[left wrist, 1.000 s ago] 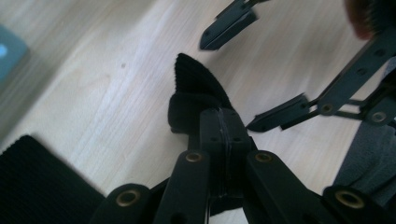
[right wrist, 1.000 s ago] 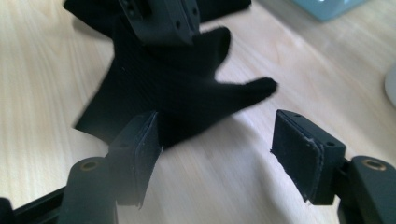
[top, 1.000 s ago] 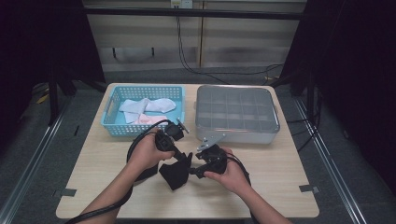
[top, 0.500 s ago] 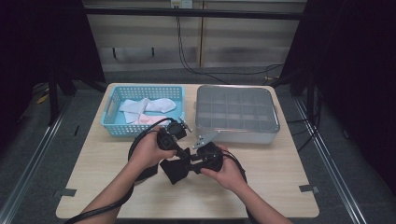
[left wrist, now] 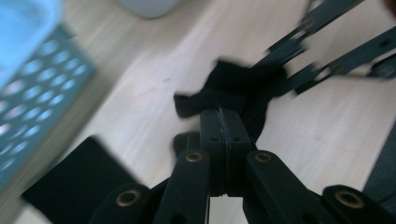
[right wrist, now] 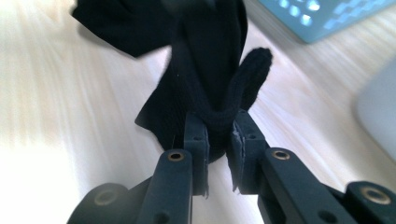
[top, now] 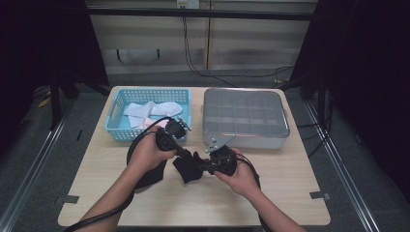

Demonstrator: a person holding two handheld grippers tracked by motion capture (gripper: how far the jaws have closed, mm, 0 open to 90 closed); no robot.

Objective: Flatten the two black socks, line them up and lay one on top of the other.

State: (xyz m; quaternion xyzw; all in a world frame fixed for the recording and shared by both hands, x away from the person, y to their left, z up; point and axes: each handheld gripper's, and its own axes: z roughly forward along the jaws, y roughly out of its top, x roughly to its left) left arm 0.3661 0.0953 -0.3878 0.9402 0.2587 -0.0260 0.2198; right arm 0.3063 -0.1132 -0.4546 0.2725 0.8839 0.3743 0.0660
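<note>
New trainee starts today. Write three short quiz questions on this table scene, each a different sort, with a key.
1. True or false: the black sock lies inside the blue basket.
2. What is the right gripper clamped on?
3. The grey compartment tray stands where? A. beside the basket. B. on the floor.

Key
1. False: both grippers hold it over the table.
2. The black sock.
3. A.

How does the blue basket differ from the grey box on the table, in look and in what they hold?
The blue basket has perforated walls and an open top; the grey box has plain walls and a lid showing square compartments beneath. The blue basket holds pale socks; nothing can be told inside the grey box. Both are rectangular and stand side by side at the table's far edge.
</note>
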